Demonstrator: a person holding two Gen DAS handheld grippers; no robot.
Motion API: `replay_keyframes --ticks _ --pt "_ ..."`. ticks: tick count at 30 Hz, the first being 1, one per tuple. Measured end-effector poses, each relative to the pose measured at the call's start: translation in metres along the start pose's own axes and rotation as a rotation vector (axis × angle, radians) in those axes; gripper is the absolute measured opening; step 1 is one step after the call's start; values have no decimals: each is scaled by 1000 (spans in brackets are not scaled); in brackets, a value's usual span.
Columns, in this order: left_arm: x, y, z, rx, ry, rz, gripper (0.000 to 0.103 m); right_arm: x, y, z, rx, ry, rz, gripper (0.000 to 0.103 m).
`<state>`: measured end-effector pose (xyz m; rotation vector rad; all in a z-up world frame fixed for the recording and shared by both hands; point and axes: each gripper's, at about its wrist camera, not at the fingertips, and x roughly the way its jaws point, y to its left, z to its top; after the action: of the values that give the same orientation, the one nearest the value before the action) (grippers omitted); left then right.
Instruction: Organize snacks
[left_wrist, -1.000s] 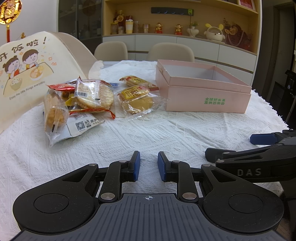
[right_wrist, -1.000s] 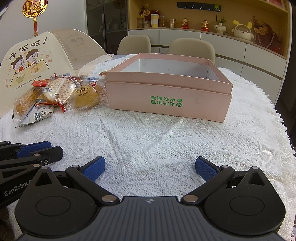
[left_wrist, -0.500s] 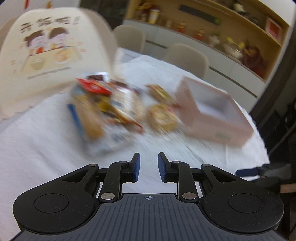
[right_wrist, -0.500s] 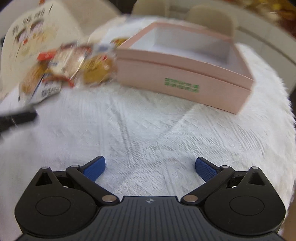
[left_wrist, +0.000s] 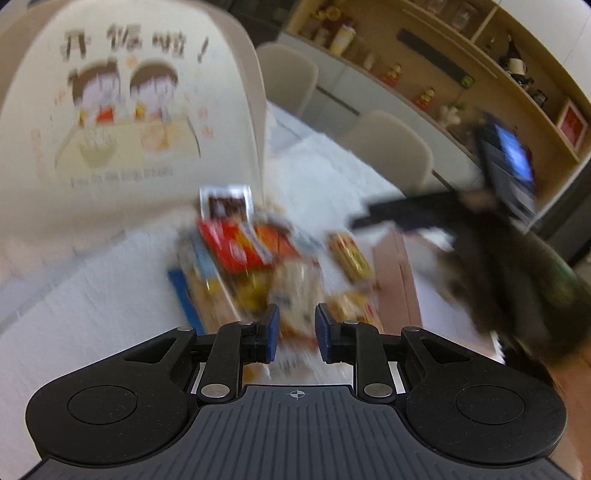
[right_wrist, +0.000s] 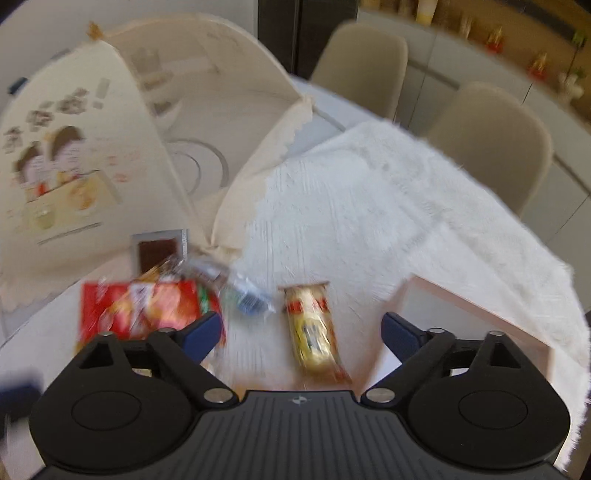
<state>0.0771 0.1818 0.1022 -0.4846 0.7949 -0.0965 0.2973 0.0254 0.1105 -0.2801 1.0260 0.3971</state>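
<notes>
Both views are motion-blurred. A pile of wrapped snacks (left_wrist: 258, 266) lies on the white tablecloth, just beyond my left gripper (left_wrist: 295, 334), whose fingers stand a narrow gap apart and hold nothing. My right gripper (right_wrist: 301, 332) is wide open and empty above the table. Below it lies a yellow and red snack bar (right_wrist: 314, 328), with red packets (right_wrist: 147, 310) to its left. A corner of the pink box (right_wrist: 472, 314) shows at the right, and in the left wrist view (left_wrist: 399, 273) it sits beside the pile. The right gripper (left_wrist: 424, 210) also shows there, above the box.
A cream food-cover tent with a cartoon print (left_wrist: 122, 110) stands right behind the snacks, also in the right wrist view (right_wrist: 74, 166). Beige chairs (right_wrist: 491, 140) stand at the table's far side. The tablecloth edge (right_wrist: 569, 295) falls off at the right. Shelves line the back wall.
Both grippers have risen and swung forward and left, over the snack pile. The right gripper now hangs above the box's left end. Neither gripper's finger spacing has changed.
</notes>
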Motion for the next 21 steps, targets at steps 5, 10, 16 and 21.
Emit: replay_keyframes --ticks 5,10,16,21 --pt "5 8 -36 -23 106 -98 25 59 23 14 -80 73 -119 56" --pt "11 17 -48 -66 132 -81 25 75 14 4 -5 167 -106 38" --pt "16 26 -37 -111 101 11 25 25 32 -53 7 224 124 38" --pt "7 20 -34 -104 83 83 29 1 38 -110 42 280 259 38"
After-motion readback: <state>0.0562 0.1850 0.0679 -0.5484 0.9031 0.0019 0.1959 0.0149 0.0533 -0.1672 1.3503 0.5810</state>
